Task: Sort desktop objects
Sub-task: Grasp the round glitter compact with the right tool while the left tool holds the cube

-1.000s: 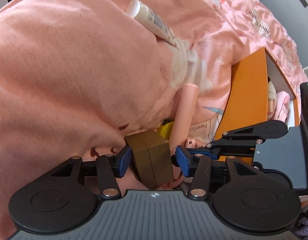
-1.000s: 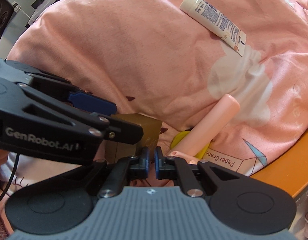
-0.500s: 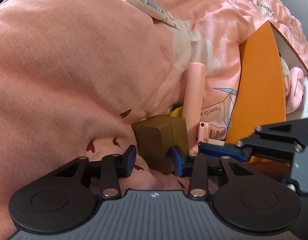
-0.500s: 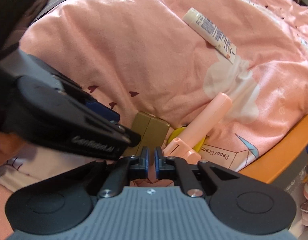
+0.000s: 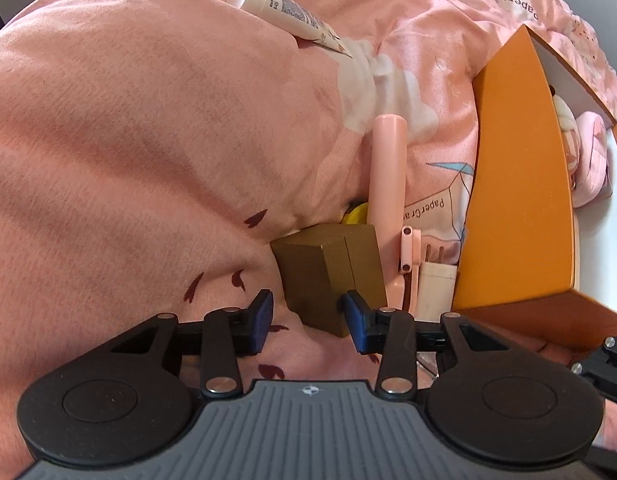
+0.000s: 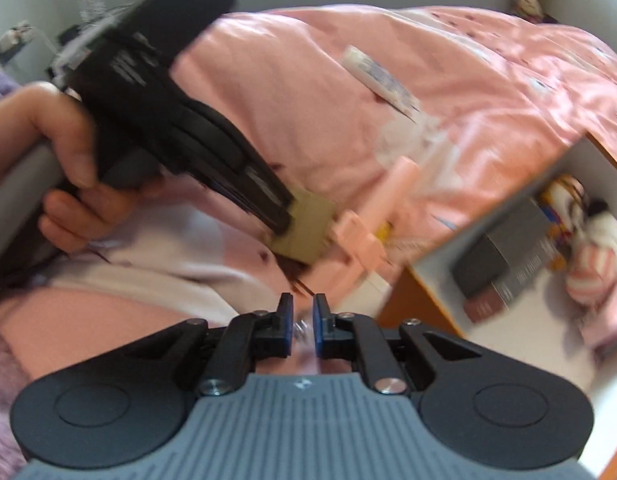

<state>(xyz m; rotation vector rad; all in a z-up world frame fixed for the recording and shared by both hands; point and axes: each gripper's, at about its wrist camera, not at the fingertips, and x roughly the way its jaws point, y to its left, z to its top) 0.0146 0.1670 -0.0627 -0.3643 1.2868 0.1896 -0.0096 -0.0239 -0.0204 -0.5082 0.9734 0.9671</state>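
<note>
with the left gripper (image 5: 308, 318) fingers spread loosely around the gold box (image 5: 332, 276) and the right gripper (image 6: 302, 326) nearly clenched on nothing, the box could tip into the soft pink duvet (image 5: 128, 140) beside it.

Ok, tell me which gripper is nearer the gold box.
Left. The left gripper is open with the gold box partly between its fingers, one blue pad at its right face. The right gripper, nearly closed, sits back from the box, clearly apart.
</note>
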